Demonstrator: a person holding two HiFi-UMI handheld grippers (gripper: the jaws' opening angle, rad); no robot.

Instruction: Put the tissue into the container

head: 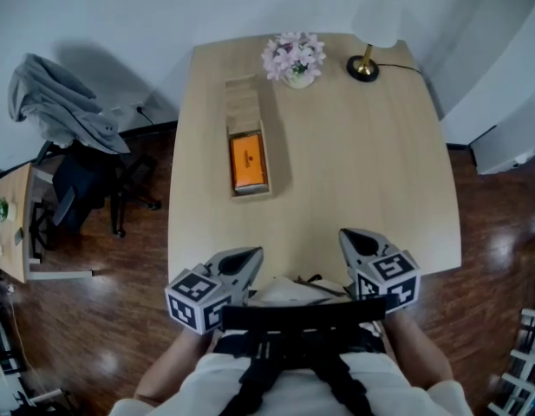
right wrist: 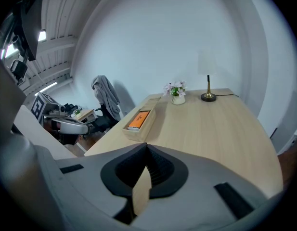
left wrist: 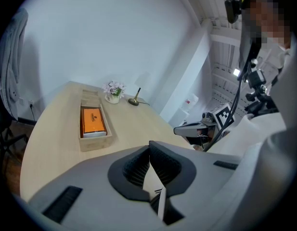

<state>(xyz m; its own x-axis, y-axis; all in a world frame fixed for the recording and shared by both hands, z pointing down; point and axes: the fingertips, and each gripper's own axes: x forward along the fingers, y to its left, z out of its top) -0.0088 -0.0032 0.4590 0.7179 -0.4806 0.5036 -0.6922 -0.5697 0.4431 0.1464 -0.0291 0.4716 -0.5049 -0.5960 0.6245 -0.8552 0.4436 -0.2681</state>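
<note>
An orange tissue pack [head: 248, 161] lies in the near end of a long, open wooden container [head: 245, 102] on the pale wooden table [head: 362, 163]. The pack [left wrist: 93, 121] and the container [left wrist: 96, 140] also show in the left gripper view, and the same pack [right wrist: 138, 120] and container [right wrist: 147, 127] in the right gripper view. My left gripper [head: 252, 256] hovers at the table's near edge, shut and empty. My right gripper [head: 346, 236] is level with it, shut and empty. Both are well short of the container. Their tips meet in their own views, the left gripper [left wrist: 149, 147] and the right gripper [right wrist: 146, 149].
A small pot of pink flowers [head: 294, 59] and a brass-footed lamp [head: 368, 50] stand at the table's far end. A chair draped with grey cloth [head: 63, 102] and a small side table [head: 11, 224] stand to the left, and a white cabinet [head: 510, 137] to the right.
</note>
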